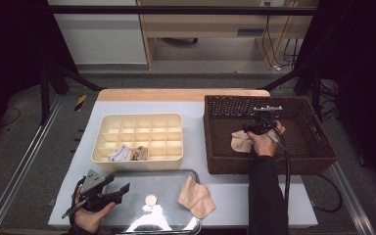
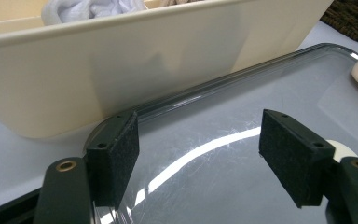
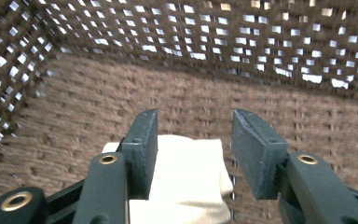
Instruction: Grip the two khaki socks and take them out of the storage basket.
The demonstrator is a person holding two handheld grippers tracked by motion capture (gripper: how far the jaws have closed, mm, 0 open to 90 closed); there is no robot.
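Right gripper [image 1: 254, 128], seen from above, works inside our wicker basket [image 1: 318, 147] over a beige sock [image 1: 239, 141] at its 9 o'clock. Left gripper view: left gripper [image 2: 198, 149] gapes empty above the tray [image 2: 242, 93]. Right gripper view: jaws apart, sock [image 3: 186, 182] between, ungripped.

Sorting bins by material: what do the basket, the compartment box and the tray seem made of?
Basket: dark brown woven wicker or rattan, light showing through gaps in its walls. Box: probably cream plastic, smooth and matte. Tray: likely polished metal, with mirror glare and fine scratches.
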